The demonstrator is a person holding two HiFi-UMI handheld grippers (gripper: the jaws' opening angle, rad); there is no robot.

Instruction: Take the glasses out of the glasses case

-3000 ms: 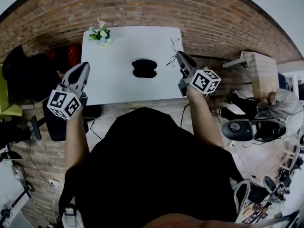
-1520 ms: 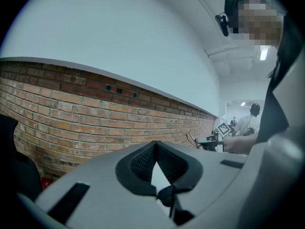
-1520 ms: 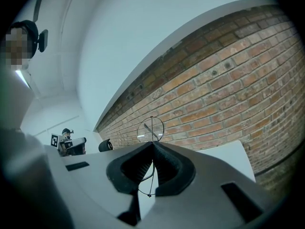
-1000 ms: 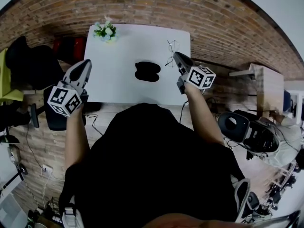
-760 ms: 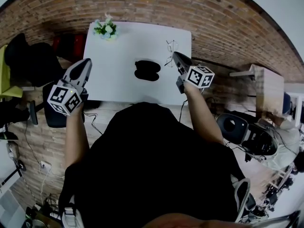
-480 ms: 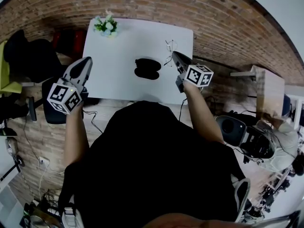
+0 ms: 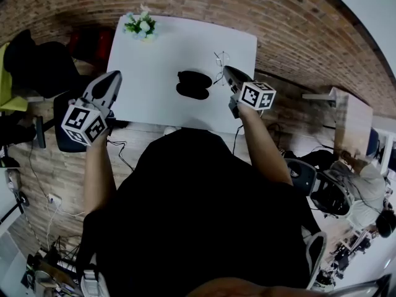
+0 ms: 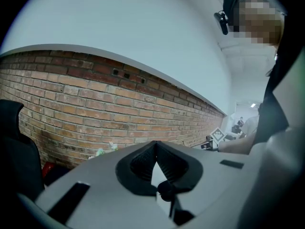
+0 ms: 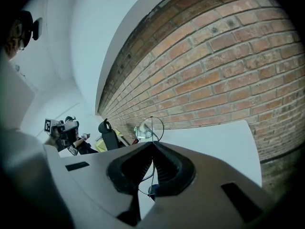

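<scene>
Your right tool (image 9: pixel 152 145) still pinches the glasses (image 9: pixel 151 127), already out of the glasses case (image 7: pixel 193 84); left tool (image 8: pixel 155 145) stays closed, empty.

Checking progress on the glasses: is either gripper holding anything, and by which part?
The right gripper is shut on the thin wire-framed glasses, pinching the frame beside one round lens. The left gripper holds nothing.

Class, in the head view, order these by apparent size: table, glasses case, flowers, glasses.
1. table
2. glasses case
3. flowers and glasses: they look about alike, so not ranked.
</scene>
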